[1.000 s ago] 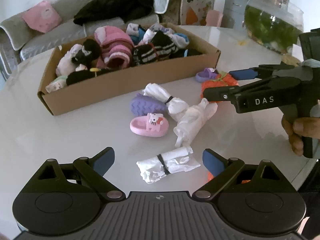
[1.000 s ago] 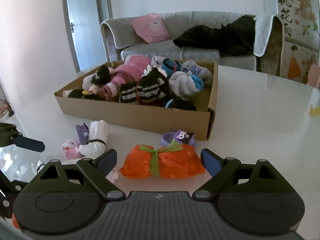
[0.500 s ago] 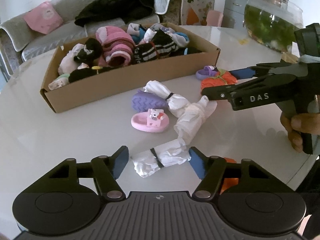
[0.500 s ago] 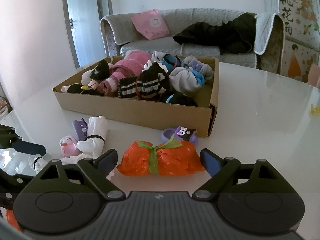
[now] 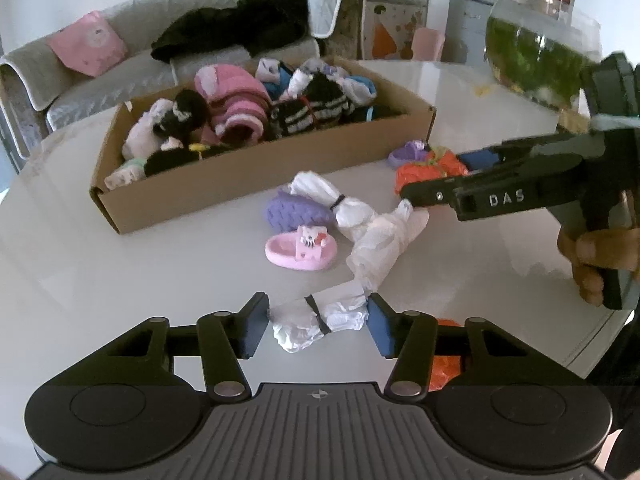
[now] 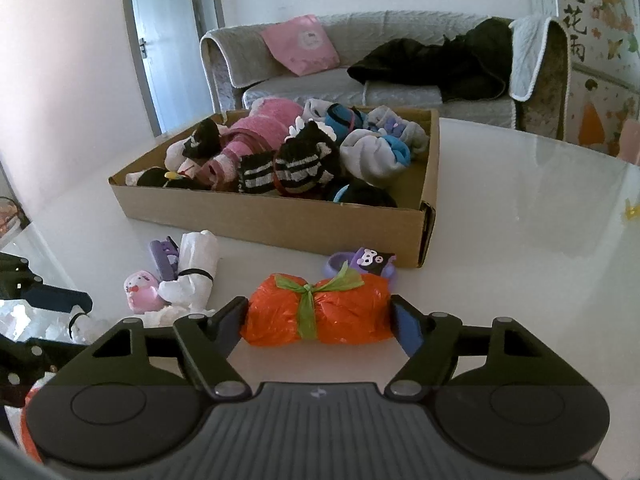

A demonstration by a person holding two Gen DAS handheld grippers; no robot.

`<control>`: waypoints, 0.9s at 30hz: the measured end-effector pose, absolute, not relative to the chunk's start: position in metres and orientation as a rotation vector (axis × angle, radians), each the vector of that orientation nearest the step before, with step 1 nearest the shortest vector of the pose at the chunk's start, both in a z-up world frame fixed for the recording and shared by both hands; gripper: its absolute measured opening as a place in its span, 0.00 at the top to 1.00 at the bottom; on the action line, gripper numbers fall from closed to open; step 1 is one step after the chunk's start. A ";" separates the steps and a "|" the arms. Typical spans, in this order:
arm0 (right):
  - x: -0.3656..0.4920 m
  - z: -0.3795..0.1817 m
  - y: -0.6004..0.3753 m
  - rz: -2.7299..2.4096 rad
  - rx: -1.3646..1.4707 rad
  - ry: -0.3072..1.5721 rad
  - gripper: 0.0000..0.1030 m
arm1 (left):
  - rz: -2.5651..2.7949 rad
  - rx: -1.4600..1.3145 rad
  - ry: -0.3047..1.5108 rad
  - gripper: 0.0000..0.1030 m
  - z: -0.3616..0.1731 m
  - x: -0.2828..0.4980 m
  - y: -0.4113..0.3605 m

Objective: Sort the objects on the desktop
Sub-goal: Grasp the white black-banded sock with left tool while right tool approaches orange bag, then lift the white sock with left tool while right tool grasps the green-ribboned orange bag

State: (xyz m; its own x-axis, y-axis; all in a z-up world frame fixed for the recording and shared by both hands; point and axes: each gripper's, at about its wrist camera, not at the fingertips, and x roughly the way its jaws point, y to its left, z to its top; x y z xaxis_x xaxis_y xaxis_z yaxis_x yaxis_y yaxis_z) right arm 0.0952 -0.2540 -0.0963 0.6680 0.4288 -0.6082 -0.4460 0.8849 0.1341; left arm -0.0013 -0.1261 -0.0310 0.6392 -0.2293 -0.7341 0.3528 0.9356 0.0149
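I read the surface as glossy white, mirror-like glare. Box: matt brown corrugated cardboard, full of knit cloth socks. Orange bundle: crinkly shiny plastic film, green tie. White roll: thin crumpled plastic, black elastic band. Pink slipper: smooth rubbery plastic. Gripper bodies look matt black plastic with metal pins.

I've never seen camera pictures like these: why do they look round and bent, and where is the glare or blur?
Both views: fisheye lens, dark corners, straight lines bowed. Left wrist view: the fish bowl and other gripper are smeared. Right wrist view: daylight washes out the table and wall; the cardboard box stays sharp.
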 end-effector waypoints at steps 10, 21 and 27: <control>0.095 -0.082 -0.261 0.496 0.005 0.634 0.31 | -0.295 0.131 0.758 0.42 -0.015 0.003 -0.110; 0.101 -0.069 -0.271 0.506 0.071 0.597 0.31 | -0.241 0.065 0.689 0.42 0.011 0.015 -0.085; 0.104 -0.066 -0.273 0.507 0.085 0.592 0.31 | -0.235 0.057 0.676 0.42 0.015 0.020 -0.081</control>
